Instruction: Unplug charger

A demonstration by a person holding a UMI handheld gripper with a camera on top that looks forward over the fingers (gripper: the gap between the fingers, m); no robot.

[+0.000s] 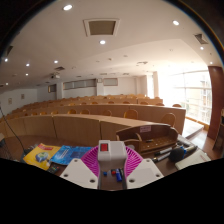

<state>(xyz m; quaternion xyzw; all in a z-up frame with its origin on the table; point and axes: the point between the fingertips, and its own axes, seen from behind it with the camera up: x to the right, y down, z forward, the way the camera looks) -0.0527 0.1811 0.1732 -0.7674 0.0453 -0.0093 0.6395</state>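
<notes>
A white boxy charger (111, 152) with a red label on its top face sits between my two fingers. The pink pads (92, 160) press against it from both sides. My gripper (111, 158) is shut on the charger and holds it up above the desk, facing the hall. The charger's underside and any plug pins are hidden by the fingers. No socket or power strip shows.
A wooden desk (150, 135) lies just below and ahead. A blue and yellow package (52, 153) lies at the left, a black object (183, 152) at the right. Curved rows of wooden lecture benches (100, 108) fill the hall beyond, with windows (195, 95) at the right.
</notes>
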